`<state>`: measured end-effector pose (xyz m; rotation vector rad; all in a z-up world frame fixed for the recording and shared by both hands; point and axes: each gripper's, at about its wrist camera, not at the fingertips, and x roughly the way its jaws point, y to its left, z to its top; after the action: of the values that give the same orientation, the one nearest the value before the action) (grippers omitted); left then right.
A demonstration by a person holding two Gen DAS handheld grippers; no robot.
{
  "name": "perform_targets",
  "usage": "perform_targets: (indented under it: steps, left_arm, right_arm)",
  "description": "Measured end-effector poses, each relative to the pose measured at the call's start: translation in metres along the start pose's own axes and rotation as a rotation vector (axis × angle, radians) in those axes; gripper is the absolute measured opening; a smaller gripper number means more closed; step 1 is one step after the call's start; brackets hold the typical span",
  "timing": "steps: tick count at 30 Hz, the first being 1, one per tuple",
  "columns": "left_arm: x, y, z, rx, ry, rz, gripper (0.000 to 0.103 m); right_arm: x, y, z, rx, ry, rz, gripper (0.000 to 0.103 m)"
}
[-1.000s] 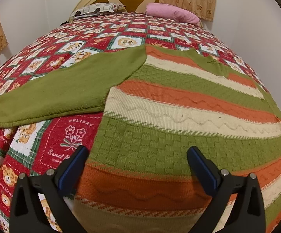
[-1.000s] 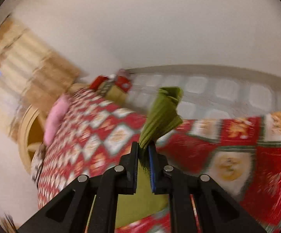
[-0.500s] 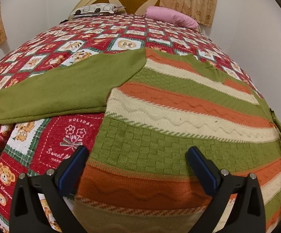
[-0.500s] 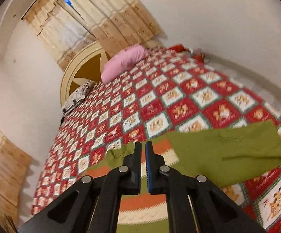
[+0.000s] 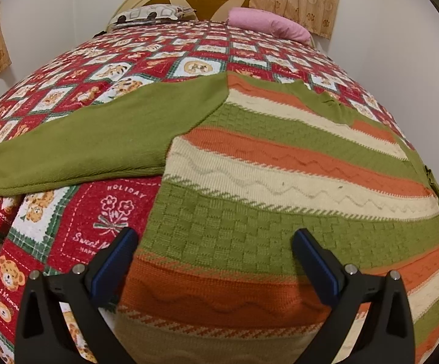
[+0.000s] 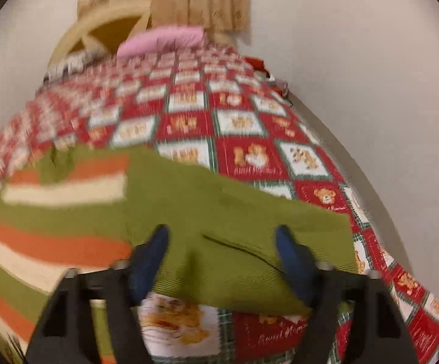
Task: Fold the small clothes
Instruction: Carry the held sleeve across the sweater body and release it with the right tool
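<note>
The striped sweater (image 5: 280, 182) lies flat on the quilt (image 5: 98, 221), bare quilt beyond its collar. The left gripper (image 5: 213, 261) hangs spread above its hem; the right gripper (image 6: 222, 251), jaws opening, straddles its green sleeve (image 6: 234, 212) without pinching it.

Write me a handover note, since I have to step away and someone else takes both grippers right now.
Left gripper: open, over the striped sweater near its hem, holding nothing.
Right gripper: jaws opening over the sweater's right sleeve, pads not pressing it.
Sweater lies flat on the bedspread, both sleeves spread out; left sleeve too.
Done: spread out. Left: fold sleeves in, then body.
</note>
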<state>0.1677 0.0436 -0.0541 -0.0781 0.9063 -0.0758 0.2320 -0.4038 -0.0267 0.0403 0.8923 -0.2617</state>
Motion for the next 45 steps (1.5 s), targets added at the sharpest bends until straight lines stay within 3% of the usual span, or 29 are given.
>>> perform_targets:
  steps: [7, 9, 11, 12, 16, 23, 29, 35, 40, 43, 45]
  left_arm:
    - [0.001, -0.002, 0.000, 0.007, 0.004, 0.011, 0.103]
    - [0.001, -0.002, 0.000, 0.009, 0.005, 0.014, 0.103]
    - [0.001, -0.002, 0.000, 0.008, 0.004, 0.013, 0.103]
    - [0.001, -0.002, 0.000, 0.008, 0.004, 0.013, 0.103]
    - [0.001, -0.002, 0.000, 0.008, 0.004, 0.013, 0.103]
    - [0.001, -0.002, 0.000, 0.006, 0.003, 0.010, 0.103]
    - [-0.001, -0.001, 0.000, -0.005, -0.002, -0.005, 0.103]
    - [-0.004, 0.004, 0.000, -0.027, -0.018, -0.030, 0.103]
    - [-0.014, 0.013, -0.001, -0.064, -0.047, -0.051, 0.103]
    - [-0.025, 0.025, -0.001, -0.073, -0.054, -0.028, 0.103]
    - [-0.035, 0.036, -0.003, -0.067, -0.081, 0.030, 0.103]
  right_arm:
    - [0.035, -0.017, -0.004, 0.039, 0.044, 0.024, 0.059]
    - [0.035, -0.022, -0.003, 0.053, 0.048, 0.005, 0.042]
    - [0.035, -0.029, 0.000, 0.077, 0.060, -0.010, 0.011]
    - [0.033, -0.037, 0.002, 0.126, 0.063, 0.003, 0.007]
    - [0.024, -0.053, 0.005, 0.259, 0.044, 0.023, 0.005]
    - [-0.009, -0.038, 0.020, 0.403, 0.000, 0.172, 0.005]
    - [-0.041, 0.025, 0.044, 0.439, -0.025, 0.348, 0.005]
    - [-0.054, 0.129, 0.065, 0.337, -0.030, 0.490, 0.005]
    - [-0.046, 0.209, 0.063, 0.267, 0.000, 0.595, 0.005]
    - [-0.036, 0.256, 0.049, 0.239, 0.036, 0.659, 0.005]
    - [-0.031, 0.281, 0.041, 0.206, 0.051, 0.684, 0.005]
